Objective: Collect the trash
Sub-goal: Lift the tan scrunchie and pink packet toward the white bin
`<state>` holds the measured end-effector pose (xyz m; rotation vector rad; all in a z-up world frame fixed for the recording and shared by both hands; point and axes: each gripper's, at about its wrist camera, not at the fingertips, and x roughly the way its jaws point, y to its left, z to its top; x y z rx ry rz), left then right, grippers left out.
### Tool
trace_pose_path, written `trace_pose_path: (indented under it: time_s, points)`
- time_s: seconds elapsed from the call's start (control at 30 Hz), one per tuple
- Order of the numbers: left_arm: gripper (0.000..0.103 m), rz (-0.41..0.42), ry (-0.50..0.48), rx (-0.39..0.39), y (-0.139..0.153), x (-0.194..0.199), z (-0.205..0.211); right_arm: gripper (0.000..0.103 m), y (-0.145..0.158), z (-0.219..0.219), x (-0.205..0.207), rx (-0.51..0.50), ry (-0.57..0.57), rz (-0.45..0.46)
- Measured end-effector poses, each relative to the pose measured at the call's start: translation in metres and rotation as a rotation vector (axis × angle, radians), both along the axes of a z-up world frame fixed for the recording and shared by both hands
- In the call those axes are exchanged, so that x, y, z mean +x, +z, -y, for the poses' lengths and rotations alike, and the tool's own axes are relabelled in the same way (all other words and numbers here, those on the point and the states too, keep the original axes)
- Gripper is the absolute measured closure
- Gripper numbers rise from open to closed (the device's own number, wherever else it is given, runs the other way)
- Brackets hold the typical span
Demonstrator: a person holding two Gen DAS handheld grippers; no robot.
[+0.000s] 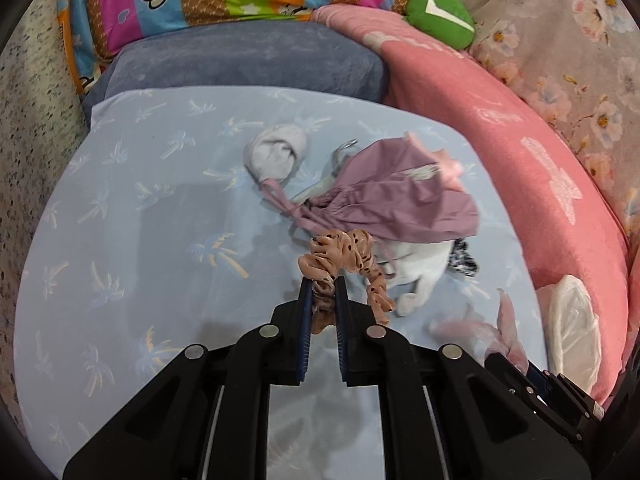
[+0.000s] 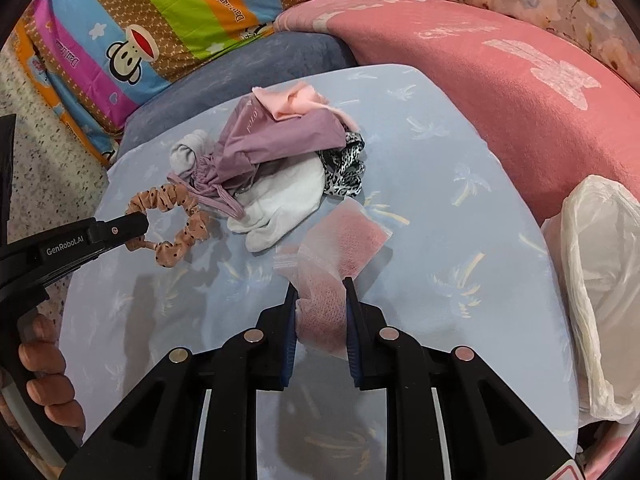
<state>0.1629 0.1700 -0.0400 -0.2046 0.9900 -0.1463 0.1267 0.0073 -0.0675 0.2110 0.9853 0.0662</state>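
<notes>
Left wrist: wipe (image 1: 476, 326) blurred, bag (image 1: 572, 332) cropped

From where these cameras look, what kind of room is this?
Most likely a bedroom: a pale blue palm-print bedsheet on a bed, a colourful striped cartoon-monkey pillow, a pink fleece blanket, and white socks lying about.

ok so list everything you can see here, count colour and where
scrunchie: 1, tan with dark dots, in left gripper
pink tissue: 1, pink-white, in right gripper
drawstring pouch: 1, mauve, mid sheet
white socks: count unclear, under pouch
leopard scrunchie: 1, black-white, right of pouch
plastic bag: 1, whitish, right edge
sheet: 1, light blue, palm print
pink blanket: 1, right side
cartoon pillow: 1, striped, far end
left gripper: black, shut on scrunchie
right gripper: black, shut on pink tissue
hand: 1, lower left
</notes>
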Motion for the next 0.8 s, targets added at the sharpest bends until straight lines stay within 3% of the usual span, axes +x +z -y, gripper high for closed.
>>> trace_pose_path:
  time_s: [0.33, 0.8]
  points:
    - [0.092, 0.096, -0.094, 0.037, 0.039, -0.025, 0.050, 0.086, 0.049, 0.028, -0.023, 0.020, -0.031, 0.110]
    - [0.092, 0.159, -0.239, 0.099, 0.058, -0.045, 0.133, 0.086, 0.085, 0.105, -0.048, 0.039, -0.156, 0.212]
